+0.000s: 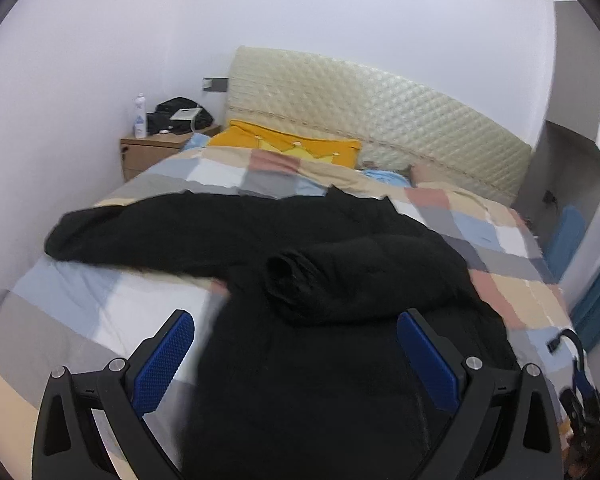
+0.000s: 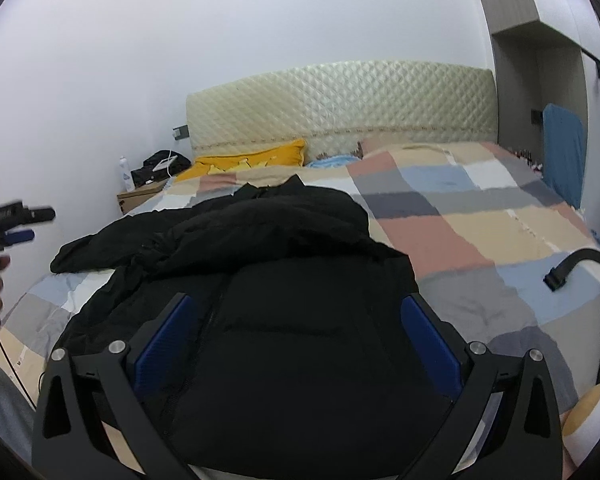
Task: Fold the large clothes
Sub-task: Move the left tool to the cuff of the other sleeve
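You are facing a bed [image 1: 100, 312] covered by a patchwork quilt [image 2: 480, 232] in blue, grey, beige and pink blocks; take the bed as your landmark. At its far end stands a cream quilted headboard [image 1: 380, 120] against the white wall. The black jacket [image 1: 320, 380] lies spread over the near half of the bed, toward its left side as you see it. One sleeve [image 1: 112, 232] stretches out toward the bed's left edge, while the other sleeve [image 1: 340, 276] is folded across the jacket's body, its open cuff facing you. In the right wrist view the front zipper [image 2: 216, 312] runs down the jacket's near part.

A yellow pillow [image 1: 292, 146] rests at the head of the bed, just below the headboard, with a light blue cloth [image 1: 384, 178] beside it. A wooden nightstand [image 1: 148, 152] stands beside the bed's far left corner, carrying a white bottle [image 1: 140, 116] and a black bag [image 1: 184, 114].

Your left gripper [image 1: 296, 356] hangs over the jacket's near part with its blue pads spread wide, grasping nothing. Your right gripper [image 2: 300, 340] is likewise released, its fingers apart over the jacket's body and clear of the fabric. A black cable [image 2: 580, 268] curls over the bed's near right part.
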{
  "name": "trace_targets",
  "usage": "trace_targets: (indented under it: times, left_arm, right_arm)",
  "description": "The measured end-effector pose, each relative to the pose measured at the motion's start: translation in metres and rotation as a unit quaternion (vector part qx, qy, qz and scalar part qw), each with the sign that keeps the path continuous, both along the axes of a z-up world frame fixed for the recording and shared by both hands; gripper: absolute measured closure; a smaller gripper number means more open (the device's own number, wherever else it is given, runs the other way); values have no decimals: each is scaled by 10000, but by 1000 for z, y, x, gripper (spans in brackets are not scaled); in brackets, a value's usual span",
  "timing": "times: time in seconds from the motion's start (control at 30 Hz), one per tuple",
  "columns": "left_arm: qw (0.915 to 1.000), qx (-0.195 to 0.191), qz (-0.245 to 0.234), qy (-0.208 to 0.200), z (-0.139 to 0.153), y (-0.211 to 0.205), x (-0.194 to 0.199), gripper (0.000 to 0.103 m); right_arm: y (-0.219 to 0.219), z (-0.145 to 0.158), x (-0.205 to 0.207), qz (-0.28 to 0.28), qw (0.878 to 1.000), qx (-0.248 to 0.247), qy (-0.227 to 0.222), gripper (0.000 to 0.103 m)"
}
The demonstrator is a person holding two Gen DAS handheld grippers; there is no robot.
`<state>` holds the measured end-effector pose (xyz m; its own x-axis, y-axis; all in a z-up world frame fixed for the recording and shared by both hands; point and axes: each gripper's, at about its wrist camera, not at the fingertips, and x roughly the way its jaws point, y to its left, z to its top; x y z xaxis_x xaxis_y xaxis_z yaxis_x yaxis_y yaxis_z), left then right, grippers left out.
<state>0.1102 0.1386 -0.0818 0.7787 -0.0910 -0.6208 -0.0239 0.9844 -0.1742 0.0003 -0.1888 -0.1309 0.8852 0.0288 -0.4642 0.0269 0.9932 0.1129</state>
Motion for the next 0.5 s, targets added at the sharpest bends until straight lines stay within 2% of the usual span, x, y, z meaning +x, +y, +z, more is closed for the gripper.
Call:
trace_targets:
  times: [0.1, 0.23, 0.5]
  left_arm:
    - [9991, -148, 184, 340, 0, 24, 22, 1]
    - [9974, 42, 450, 553, -8, 60, 48, 1]
    - [9936, -282, 900, 616, -25, 160, 95, 1]
  right_arm:
    - [1, -3, 1, -6, 10000, -26, -19, 1]
    - [8, -5, 3, -33, 9998, -149, -114, 0]
    - [13, -4, 7, -187, 9989, -290, -315, 0]
